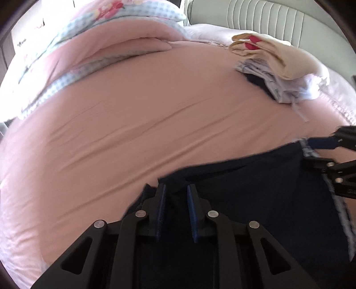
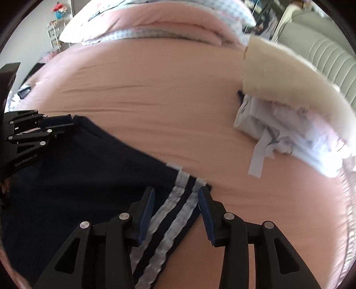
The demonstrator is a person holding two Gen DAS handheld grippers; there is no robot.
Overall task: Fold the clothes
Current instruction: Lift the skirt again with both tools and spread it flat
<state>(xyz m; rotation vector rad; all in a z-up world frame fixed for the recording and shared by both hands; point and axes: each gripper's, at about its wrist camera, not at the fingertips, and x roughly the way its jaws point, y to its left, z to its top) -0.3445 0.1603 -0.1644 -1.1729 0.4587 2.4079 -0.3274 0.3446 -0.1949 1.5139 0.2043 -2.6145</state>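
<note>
Pink bedsheet [image 1: 133,106], padded headboard [image 1: 267,17]

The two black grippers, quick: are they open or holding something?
Left gripper: jaws closed on the dark navy garment.
Right gripper: jaws either side of the garment's white-striped edge; grip cannot be told.
</note>
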